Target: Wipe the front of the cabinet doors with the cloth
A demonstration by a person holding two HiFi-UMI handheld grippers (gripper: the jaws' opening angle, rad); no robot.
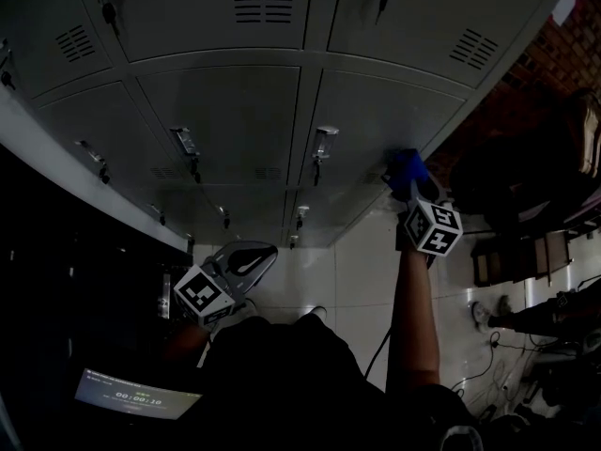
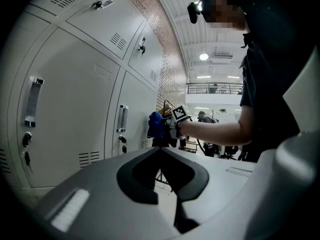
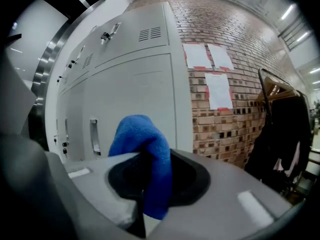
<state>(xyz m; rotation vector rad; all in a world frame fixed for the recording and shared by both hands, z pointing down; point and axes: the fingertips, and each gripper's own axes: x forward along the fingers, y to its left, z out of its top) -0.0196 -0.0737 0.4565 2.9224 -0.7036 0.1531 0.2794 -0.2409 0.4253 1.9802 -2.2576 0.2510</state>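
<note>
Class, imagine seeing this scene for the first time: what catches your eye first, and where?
The bright blue cloth, clamped in the right gripper, stands out close to the grey cabinet doors. Beside the cabinets, a red brick wall carries paper sheets. The left gripper sits lower, jaws together, empty.

You wear a dark short-sleeved shirt (image 2: 265,84), its sleeve ending above the elbow, and a small dark head-mounted camera (image 2: 196,9). Your left gripper (image 1: 252,257) is a pale grey moulded plastic shell with a black lining round its jaws. Your right gripper (image 1: 411,182) has the same grey shell and black lining. Each carries a white cube with black square markers (image 1: 433,229).
</note>
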